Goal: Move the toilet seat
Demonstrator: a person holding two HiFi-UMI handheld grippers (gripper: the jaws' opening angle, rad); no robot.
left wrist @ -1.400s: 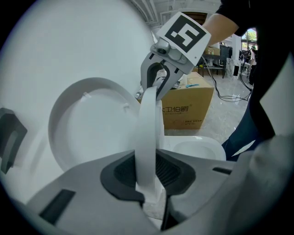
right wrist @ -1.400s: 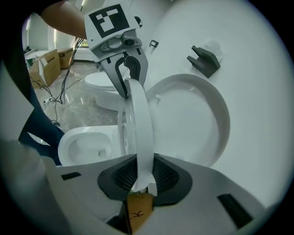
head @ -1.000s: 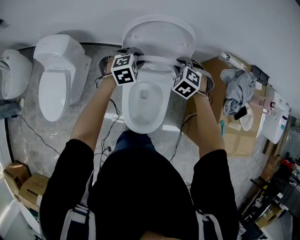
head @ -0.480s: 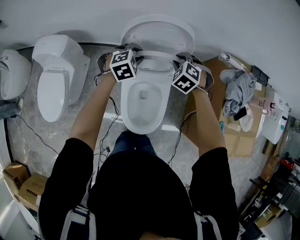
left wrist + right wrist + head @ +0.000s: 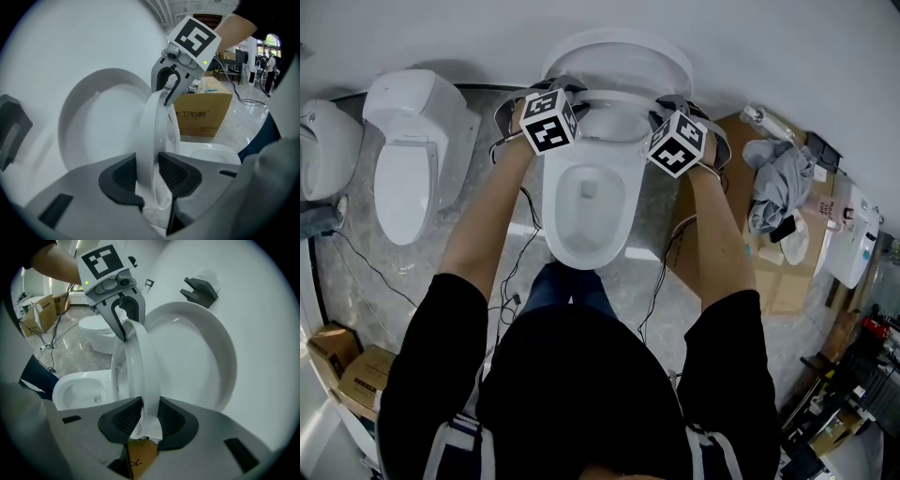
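A white toilet (image 5: 586, 202) stands in the middle with its lid (image 5: 619, 58) up against the wall. The white seat ring (image 5: 614, 96) is raised nearly upright just in front of the lid. My left gripper (image 5: 572, 97) holds the ring's left side and my right gripper (image 5: 657, 110) its right side. In the left gripper view the ring (image 5: 152, 126) runs between the dark pads of the left gripper (image 5: 147, 171), with the other gripper clamped at its far end. The right gripper (image 5: 150, 416) view mirrors this on the ring (image 5: 140, 362). Both pairs of jaws have just been opening, the ring still between them.
A second white toilet (image 5: 417, 155) stands to the left and another fixture (image 5: 323, 145) at the far left. Flattened cardboard (image 5: 769, 272) and a grey cloth (image 5: 773, 183) lie at the right. Cables (image 5: 520, 272) trail over the marble floor; boxes (image 5: 347, 366) sit lower left.
Both grippers have moved a little toward the wall with the seat ring, which now stands closer to the raised lid.
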